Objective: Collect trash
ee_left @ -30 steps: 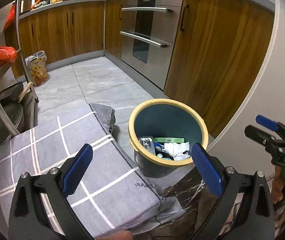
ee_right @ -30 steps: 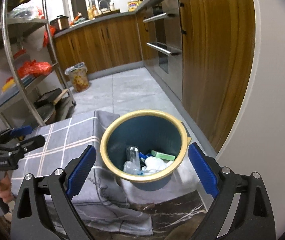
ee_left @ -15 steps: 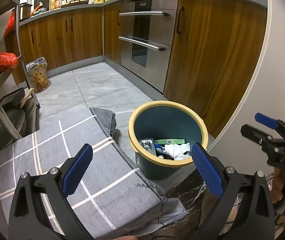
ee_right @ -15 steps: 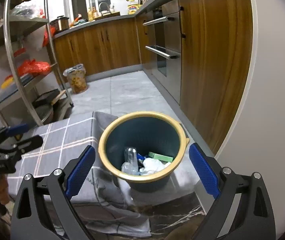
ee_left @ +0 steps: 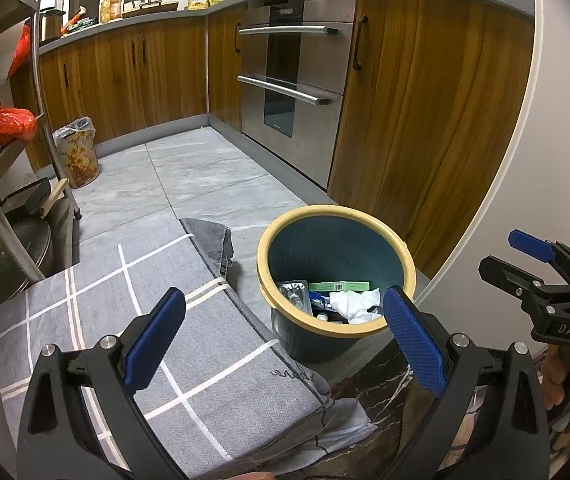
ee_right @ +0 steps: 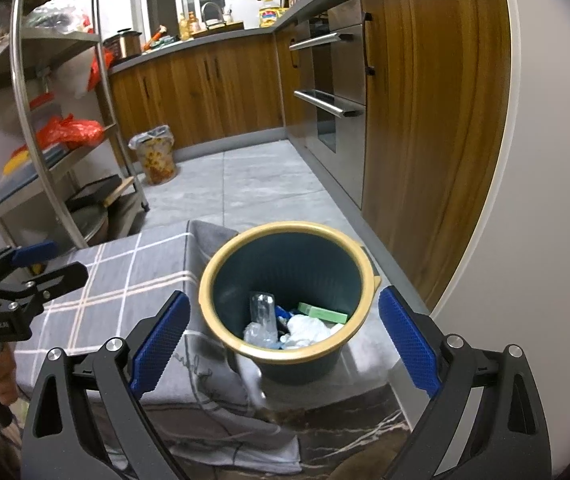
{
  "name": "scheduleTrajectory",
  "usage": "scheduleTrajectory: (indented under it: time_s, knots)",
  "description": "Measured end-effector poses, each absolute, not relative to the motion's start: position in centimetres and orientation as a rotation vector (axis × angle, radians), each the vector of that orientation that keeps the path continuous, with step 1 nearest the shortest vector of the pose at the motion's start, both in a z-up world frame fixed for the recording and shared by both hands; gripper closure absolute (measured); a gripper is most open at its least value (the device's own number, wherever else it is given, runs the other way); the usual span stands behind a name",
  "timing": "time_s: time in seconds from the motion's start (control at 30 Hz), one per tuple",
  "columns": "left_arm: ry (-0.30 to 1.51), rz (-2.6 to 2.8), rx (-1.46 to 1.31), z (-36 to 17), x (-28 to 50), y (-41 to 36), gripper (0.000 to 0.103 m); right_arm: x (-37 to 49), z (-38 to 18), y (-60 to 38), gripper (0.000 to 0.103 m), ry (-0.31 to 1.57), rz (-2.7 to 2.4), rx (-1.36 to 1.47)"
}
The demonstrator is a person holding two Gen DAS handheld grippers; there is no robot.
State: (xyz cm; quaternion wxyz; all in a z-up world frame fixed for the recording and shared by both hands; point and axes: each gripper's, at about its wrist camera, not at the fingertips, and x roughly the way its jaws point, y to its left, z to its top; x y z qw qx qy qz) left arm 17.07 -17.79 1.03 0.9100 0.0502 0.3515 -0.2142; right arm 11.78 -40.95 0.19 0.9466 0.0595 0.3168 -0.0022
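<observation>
Above the bin, both tongs gape wide with nothing held: left gripper, right gripper. Trash, including a crumpled tissue and green box, lies inside the bin; collecting looks finished, and any next move means finding litter outside the bin

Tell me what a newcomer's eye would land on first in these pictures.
First, the dark green bin with a yellow rim, standing on the floor ahead of both grippers, with a green box, crumpled white paper and a clear plastic bottle inside. Next, the wide-open left gripper and right gripper, both empty. Left of the bin lies a grey checked cloth.
</observation>
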Motion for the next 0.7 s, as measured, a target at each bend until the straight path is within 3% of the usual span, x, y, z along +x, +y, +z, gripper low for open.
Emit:
scheduleTrajectory:
  time_s: [0.7]
  knots:
    - [0.731,-0.433,0.098,1.18,17.2,-17.91,0.006,11.63,0.34,-40.68,0.007,0.644,0.006,0.117]
